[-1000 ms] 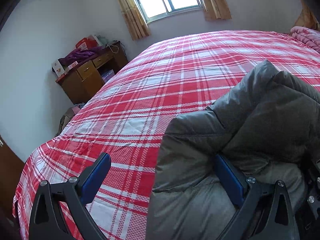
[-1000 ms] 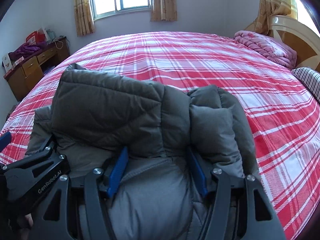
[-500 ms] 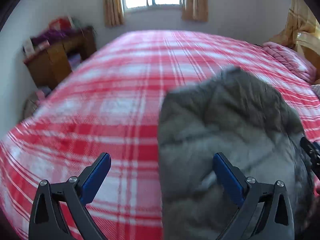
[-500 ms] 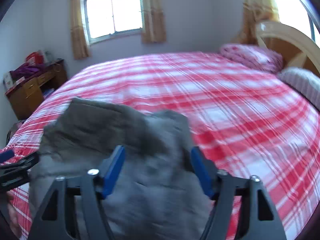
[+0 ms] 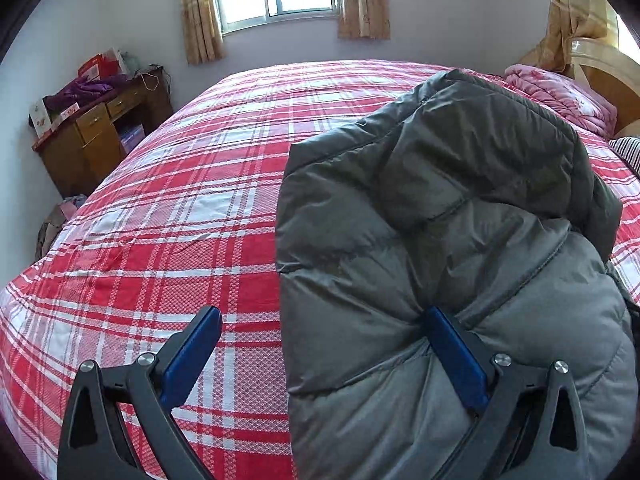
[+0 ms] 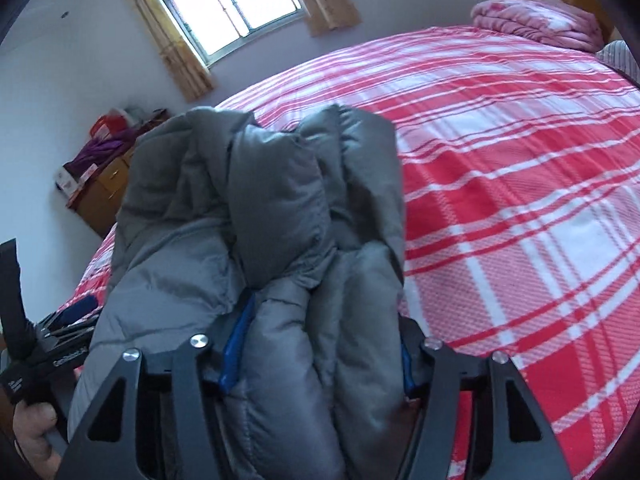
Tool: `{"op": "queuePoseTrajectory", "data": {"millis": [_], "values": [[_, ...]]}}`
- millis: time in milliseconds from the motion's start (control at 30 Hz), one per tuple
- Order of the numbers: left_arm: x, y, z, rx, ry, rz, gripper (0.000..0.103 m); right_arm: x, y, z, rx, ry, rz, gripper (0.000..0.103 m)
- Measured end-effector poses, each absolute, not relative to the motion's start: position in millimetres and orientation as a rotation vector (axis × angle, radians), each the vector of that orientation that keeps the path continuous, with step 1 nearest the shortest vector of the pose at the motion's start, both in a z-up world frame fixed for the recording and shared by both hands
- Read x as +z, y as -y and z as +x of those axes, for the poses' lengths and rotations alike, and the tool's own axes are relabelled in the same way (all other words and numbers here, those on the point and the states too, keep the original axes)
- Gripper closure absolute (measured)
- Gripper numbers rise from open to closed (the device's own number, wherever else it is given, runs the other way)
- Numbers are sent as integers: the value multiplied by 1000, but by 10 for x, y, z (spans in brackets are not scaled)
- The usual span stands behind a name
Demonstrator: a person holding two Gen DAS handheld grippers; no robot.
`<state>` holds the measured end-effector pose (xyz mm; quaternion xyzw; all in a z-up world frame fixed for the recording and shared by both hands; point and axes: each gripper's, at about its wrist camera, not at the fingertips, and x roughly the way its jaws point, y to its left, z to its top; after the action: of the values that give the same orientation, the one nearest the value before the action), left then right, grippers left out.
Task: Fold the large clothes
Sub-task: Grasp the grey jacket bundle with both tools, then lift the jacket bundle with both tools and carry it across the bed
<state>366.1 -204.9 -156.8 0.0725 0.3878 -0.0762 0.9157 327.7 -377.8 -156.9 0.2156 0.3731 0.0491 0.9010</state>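
While both tools grip it, the jacket [image 5: 460, 208] runs lengthwise away across the bed [image 5: 180, 208].

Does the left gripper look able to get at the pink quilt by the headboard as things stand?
Probably not directly: the left gripper is open, but the bulky grey jacket rises between it and the pink quilt.

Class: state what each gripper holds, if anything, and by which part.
The right gripper has a thick bunched fold of the grey padded jacket between its jaws. The left gripper stands wide open, one finger pressing the jacket's edge.
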Motion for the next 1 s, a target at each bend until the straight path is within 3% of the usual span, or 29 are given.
{"op": "queuePoseTrajectory", "data": {"millis": [500,600,633,667,700,767,833,933,1000], "values": [[-1647,2004,3693,-187,-798,115,1,-1634,3755,3222,165,-774,490,40],[-1671,2056,3754,-235,-837,76,1,-1642,3690,3323,161,-794,496,36],[-1665,2076,3756,-260,-837,81,6,-1644,3677,3368,167,-798,504,36],[-1653,2102,3740,-307,-830,89,13,-1646,3676,3401,183,-794,517,45],[-1640,2126,3718,-352,-824,93,33,-1651,3661,3402,209,-789,526,50],[-1602,2220,3622,-385,-788,150,45,-1648,3649,3383,235,-781,522,68],[-1541,2288,3534,-376,-763,207,72,-1643,3633,3364,266,-777,539,75],[-1355,2272,3404,-386,-726,226,84,-1564,3564,3274,291,-746,545,81],[-1168,2207,3257,-394,-682,239,86,-1457,3490,3160,311,-709,545,81]]}}
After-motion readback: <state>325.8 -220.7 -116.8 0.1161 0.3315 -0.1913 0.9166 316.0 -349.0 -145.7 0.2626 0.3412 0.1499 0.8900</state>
